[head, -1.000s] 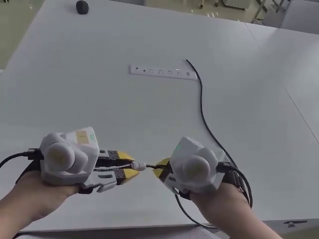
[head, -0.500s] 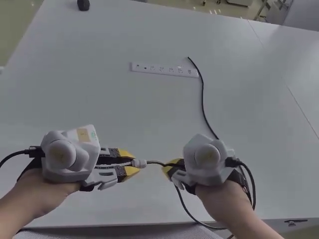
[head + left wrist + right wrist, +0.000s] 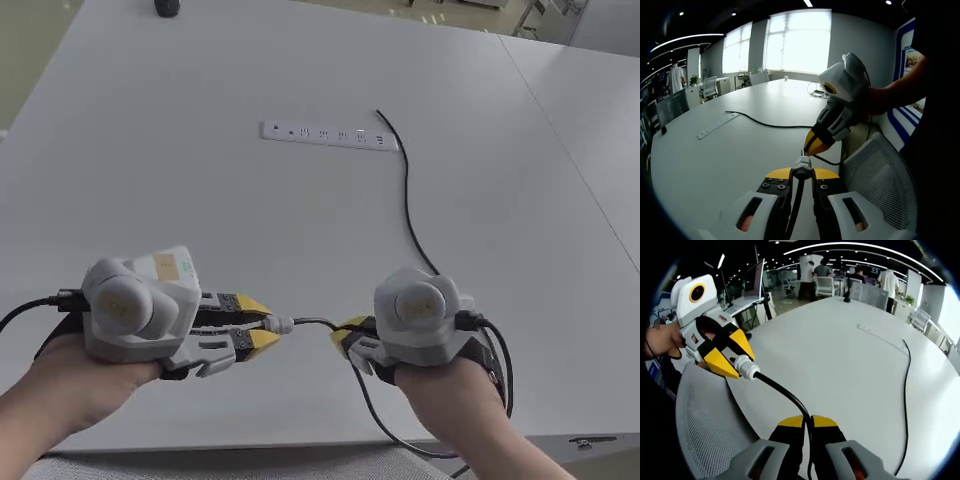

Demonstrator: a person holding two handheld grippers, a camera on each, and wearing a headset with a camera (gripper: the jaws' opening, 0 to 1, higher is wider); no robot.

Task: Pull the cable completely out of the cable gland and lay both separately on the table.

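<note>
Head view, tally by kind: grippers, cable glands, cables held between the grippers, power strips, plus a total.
White-and-yellow handheld grippers: 2 (left gripper, right gripper)
White plastic cable gland: 1
Thin black cable held between them: 1
White power strip: 1
Total: 5

White table [image 3: 180,200]. A white power strip [image 3: 328,135] lies flat toward the far edge. Its black cord [image 3: 407,205] runs from the strip's right end toward the near edge. A small dark object [image 3: 167,7] sits at the far edge.
</note>
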